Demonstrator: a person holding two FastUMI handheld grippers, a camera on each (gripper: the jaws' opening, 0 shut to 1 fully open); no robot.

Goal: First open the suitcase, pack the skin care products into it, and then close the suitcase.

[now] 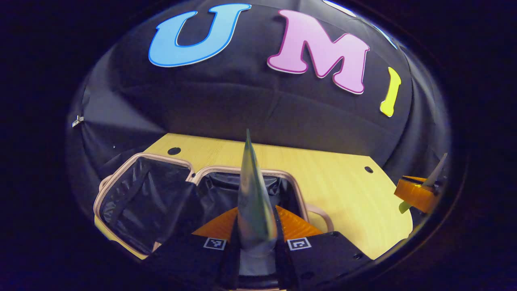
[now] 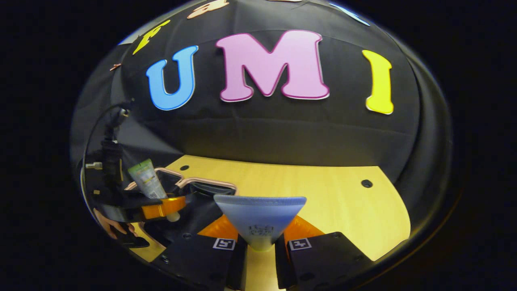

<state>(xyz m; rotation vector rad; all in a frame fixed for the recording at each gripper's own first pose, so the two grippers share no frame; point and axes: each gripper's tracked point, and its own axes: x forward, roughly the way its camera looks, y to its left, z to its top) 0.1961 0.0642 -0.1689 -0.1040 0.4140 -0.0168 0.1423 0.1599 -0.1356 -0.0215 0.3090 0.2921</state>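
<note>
1. In the left gripper view, the left gripper (image 1: 256,226) sits at bottom centre, its jaws pinching a tube (image 1: 252,202) seen edge-on, crimped end pointing up.
2. Behind it, at lower left of that view, the suitcase (image 1: 121,178) lies open on the table (image 1: 347,190), both dark-lined halves showing.
3. At the right edge of the same view, the right gripper (image 1: 418,194) holds a thin object; the fisheye warps it, so I can only say it looks like another tube seen edge-on.
4. In the right gripper view, the right gripper's jaws at bottom centre pinch a blue tube (image 2: 258,218), its wide flat crimp uppermost.
5. At the left of that view, the left gripper carries its tube, here green and white, cap down, above the open suitcase. A hand (image 2: 111,226) shows below it.
</note>
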